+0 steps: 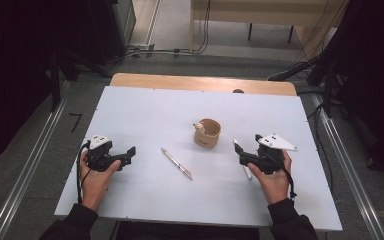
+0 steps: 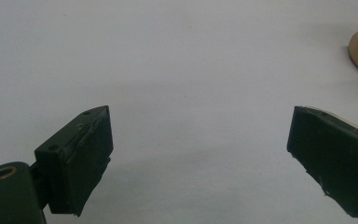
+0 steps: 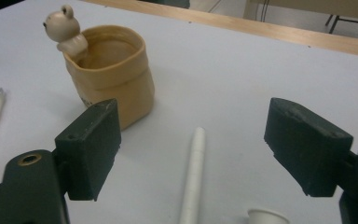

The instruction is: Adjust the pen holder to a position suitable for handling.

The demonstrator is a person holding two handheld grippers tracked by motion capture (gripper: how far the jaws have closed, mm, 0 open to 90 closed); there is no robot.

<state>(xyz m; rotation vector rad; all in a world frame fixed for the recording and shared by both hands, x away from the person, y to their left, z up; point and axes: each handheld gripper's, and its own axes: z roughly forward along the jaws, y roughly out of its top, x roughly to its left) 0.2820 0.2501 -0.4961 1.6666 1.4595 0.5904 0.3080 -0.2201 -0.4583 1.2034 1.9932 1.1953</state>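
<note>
White table top [image 1: 145,107] spreads under both our hands. Our left gripper [image 1: 130,152] waits with its jaws wide apart and nothing between them. To its right lies a clear pen [image 1: 176,164]. Past that stands the tan cup [image 1: 207,133] with a little bear [image 3: 65,28] on its rim. Our right gripper [image 3: 193,140] has its jaws apart over the white pen [image 3: 192,177]. We think the round pen could roll away if one jaw bumps it first, and the cup stands close enough to get knocked.

We see a matt tan soft-walled cup [image 3: 109,74] bearing a glossy cream bear figure [image 3: 65,28], a smooth matt white pen [image 3: 192,177], a clear glossy plastic pen [image 1: 176,164], on a matt pale tabletop [image 1: 145,115] edged in wood.
</note>
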